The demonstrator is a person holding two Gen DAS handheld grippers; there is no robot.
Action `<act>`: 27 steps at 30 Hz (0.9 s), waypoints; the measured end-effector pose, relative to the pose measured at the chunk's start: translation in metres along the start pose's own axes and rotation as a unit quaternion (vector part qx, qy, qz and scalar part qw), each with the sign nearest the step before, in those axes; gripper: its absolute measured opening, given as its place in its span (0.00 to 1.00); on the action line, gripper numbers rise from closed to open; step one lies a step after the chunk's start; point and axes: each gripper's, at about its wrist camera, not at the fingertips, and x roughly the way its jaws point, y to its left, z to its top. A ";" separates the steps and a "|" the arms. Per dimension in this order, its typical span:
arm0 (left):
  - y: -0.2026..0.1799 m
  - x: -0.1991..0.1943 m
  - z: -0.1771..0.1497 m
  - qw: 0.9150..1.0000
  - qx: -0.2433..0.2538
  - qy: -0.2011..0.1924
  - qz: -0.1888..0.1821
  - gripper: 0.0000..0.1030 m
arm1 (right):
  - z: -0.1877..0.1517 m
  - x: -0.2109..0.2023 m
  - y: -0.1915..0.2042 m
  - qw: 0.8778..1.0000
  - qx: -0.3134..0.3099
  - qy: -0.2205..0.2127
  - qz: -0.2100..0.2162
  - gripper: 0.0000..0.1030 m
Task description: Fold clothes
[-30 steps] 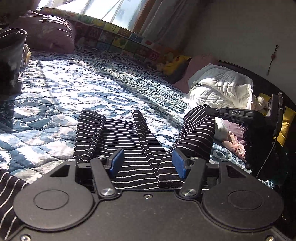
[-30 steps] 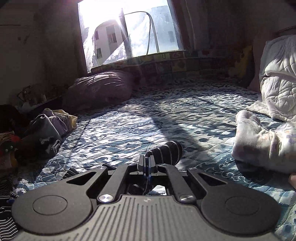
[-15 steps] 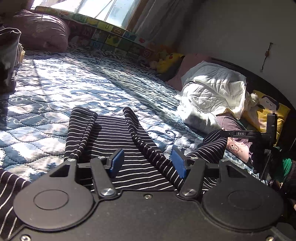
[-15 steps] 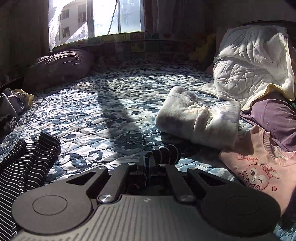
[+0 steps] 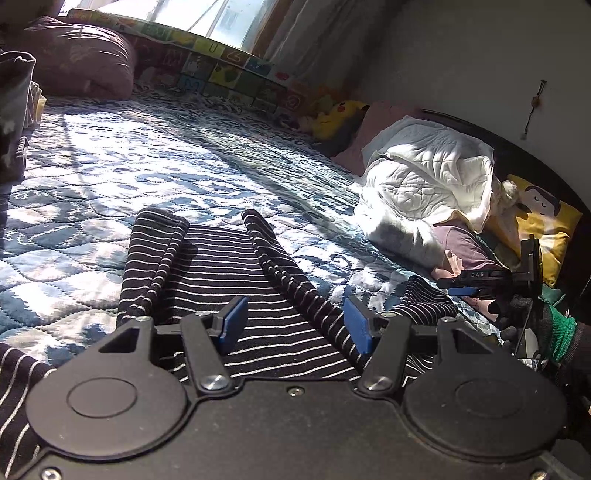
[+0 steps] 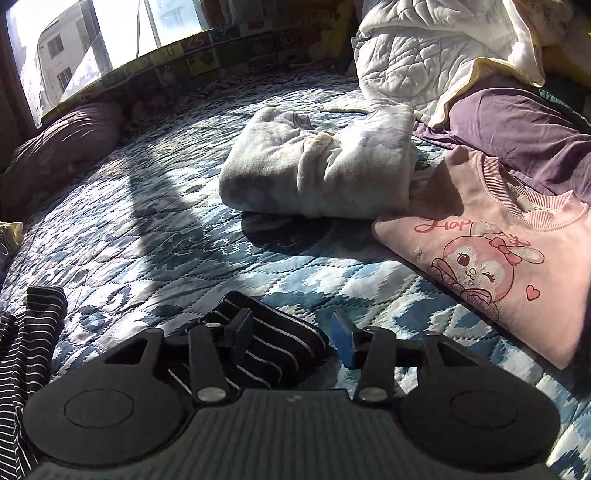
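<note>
Bed: a big bed with a blue and white quilt (image 5: 155, 162) fills the room.
Window: a bright window (image 6: 110, 33) sits behind the bed (a pale building shows outside).
Light: sun falls in patches on the quilt.
Wall: a plain grey wall (image 5: 480, 55) stands on the right.
Mat: a picture-tile mat (image 5: 221, 70) runs under the window.
Pillow: a purple pillow (image 5: 81, 59) lies near the window.

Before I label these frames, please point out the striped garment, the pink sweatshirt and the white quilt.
striped garment (image 5: 229, 266), left wrist view, flat middle panel.
pink sweatshirt (image 6: 476, 258), right wrist view, rabbit print.
white quilt (image 5: 428, 177), left wrist view, sunlit top.
</note>
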 end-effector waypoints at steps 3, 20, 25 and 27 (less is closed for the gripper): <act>0.001 0.002 0.000 1.000 0.003 0.003 0.004 0.55 | 0.014 0.023 0.007 0.998 -0.042 0.036 0.005 0.59; 0.014 -0.006 0.003 1.000 0.006 0.002 0.011 0.55 | 0.035 0.003 0.030 0.976 -0.201 -0.028 -0.079 0.13; 0.019 -0.011 0.005 1.000 -0.001 -0.005 0.016 0.55 | 0.026 0.009 0.036 0.976 -0.176 -0.022 -0.124 0.46; 0.021 -0.015 0.006 1.000 -0.004 -0.010 0.015 0.55 | 0.021 -0.002 0.036 0.982 -0.150 -0.024 -0.115 0.50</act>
